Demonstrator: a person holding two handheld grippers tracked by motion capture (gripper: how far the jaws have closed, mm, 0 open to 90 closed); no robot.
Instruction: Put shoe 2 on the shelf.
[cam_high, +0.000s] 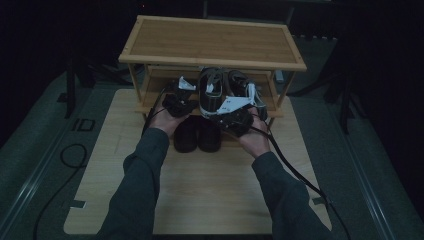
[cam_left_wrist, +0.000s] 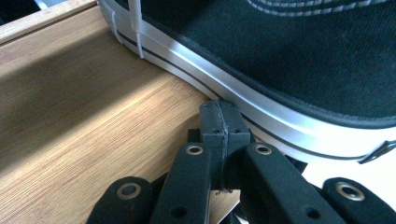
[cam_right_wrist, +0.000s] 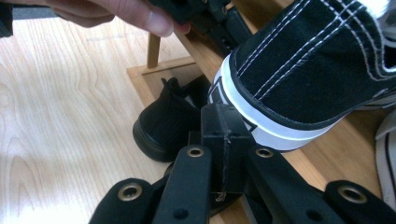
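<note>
While both grippers sit pressed shut, empty, left gripper (cam_left_wrist: 219, 121) and right gripper (cam_right_wrist: 223, 126) nudge the black sneaker (cam_high: 212, 90) on the rack's middle shelf (cam_left_wrist: 93, 112). Probably aligning it; second sneaker (cam_high: 240, 82) alongside, boots (cam_high: 197, 134) below.

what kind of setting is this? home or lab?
Most likely a staged recording setup, not a home entryway: a bamboo shoe rack stands on a light wooden tabletop in a dark room, with black-and-white sneakers on its shelf, black shoes below, and cables trailing from both handheld grippers.
</note>
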